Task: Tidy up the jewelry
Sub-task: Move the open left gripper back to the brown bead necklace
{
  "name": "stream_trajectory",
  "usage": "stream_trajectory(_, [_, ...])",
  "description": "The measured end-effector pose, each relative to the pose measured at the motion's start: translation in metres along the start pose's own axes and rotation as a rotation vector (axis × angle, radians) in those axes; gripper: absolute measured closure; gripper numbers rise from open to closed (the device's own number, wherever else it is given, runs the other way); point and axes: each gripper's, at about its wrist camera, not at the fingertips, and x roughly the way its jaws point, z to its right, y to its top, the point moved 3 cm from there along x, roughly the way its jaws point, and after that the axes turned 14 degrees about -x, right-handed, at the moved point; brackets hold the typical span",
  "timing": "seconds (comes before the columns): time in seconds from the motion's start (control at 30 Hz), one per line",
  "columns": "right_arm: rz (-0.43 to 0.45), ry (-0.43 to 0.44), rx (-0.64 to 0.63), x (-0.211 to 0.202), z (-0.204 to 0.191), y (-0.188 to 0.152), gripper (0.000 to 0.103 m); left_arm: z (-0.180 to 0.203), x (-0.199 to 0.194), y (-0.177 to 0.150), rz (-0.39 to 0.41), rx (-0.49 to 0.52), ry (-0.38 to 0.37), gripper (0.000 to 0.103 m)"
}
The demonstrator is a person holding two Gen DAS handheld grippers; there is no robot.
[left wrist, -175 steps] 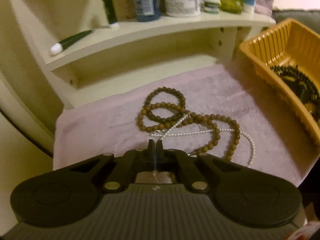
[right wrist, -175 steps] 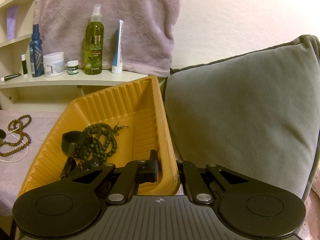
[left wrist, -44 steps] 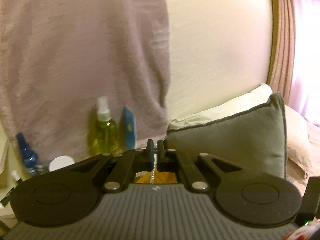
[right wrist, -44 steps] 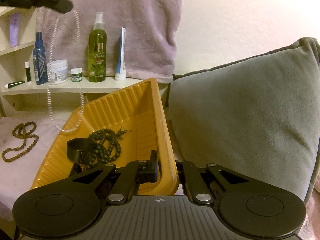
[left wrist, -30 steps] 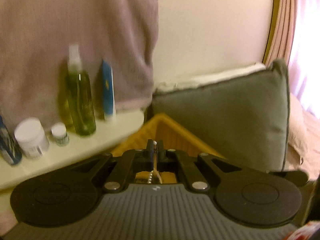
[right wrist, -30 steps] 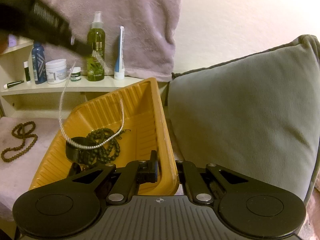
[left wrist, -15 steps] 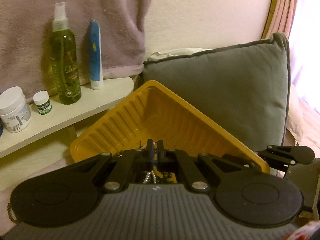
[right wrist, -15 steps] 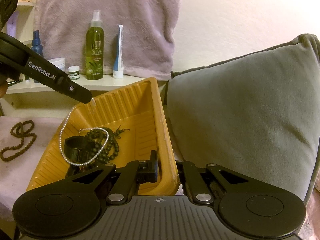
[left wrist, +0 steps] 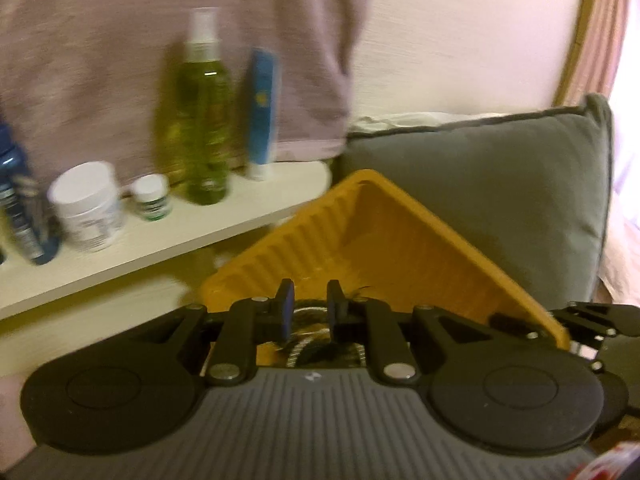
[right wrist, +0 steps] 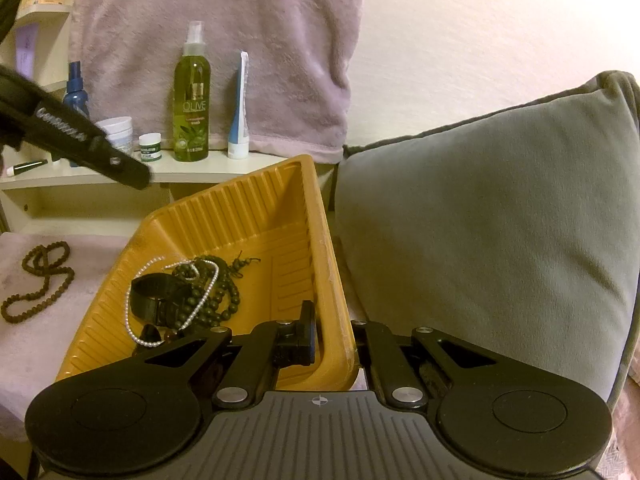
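A yellow ribbed tray [right wrist: 248,224] stands tilted against a grey cushion. In it lie a white pearl necklace [right wrist: 132,304], dark green beads [right wrist: 216,292] and a black cuff [right wrist: 154,292]. My left gripper [left wrist: 310,304] is open and empty above the tray [left wrist: 384,240]; it also shows in the right wrist view [right wrist: 140,178] at the left, above the tray's far corner. My right gripper [right wrist: 336,332] is shut on the tray's near right rim. A brown bead necklace [right wrist: 40,276] lies on the pink towel at the left.
A cream shelf [right wrist: 200,168] behind the tray holds a green spray bottle [right wrist: 192,96], a blue tube [right wrist: 240,108], jars and a blue bottle. A pink towel [right wrist: 240,40] hangs on the wall. The grey cushion [right wrist: 480,220] fills the right.
My left gripper carried the pearl necklace from the towel over to the tray, lowered it in, opened and let it go. It has risen a little. My right gripper has kept hold of the tray rim.
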Motion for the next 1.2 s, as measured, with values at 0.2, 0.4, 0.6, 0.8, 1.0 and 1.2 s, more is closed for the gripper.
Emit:
stream_trajectory(0.2, [-0.001, 0.000, 0.000, 0.000, 0.000, 0.000, 0.097, -0.032, -0.018, -0.014, 0.040, -0.029, 0.110, 0.083])
stream_trajectory(0.4, [-0.001, 0.000, -0.001, 0.000, 0.000, 0.000, 0.097, -0.064, -0.030, -0.036, 0.044, -0.058, 0.211, 0.082])
stream_trajectory(0.6, [-0.003, -0.001, -0.006, -0.002, -0.001, 0.000, 0.097, -0.096, -0.034, -0.053, 0.029, -0.124, 0.299, 0.081])
stream_trajectory(0.8, [-0.005, -0.003, -0.014, -0.002, -0.001, -0.001, 0.097, -0.117, -0.039, -0.063, 0.017, -0.152, 0.364, 0.077])
stream_trajectory(1.0, [-0.006, -0.003, -0.015, -0.002, -0.001, -0.001, 0.097, -0.136, -0.042, -0.077, 0.007, -0.181, 0.409, 0.066])
stream_trajectory(1.2, [-0.007, -0.004, -0.015, -0.002, -0.001, -0.001, 0.097, -0.156, -0.052, -0.096, 0.005, -0.188, 0.460, 0.056])
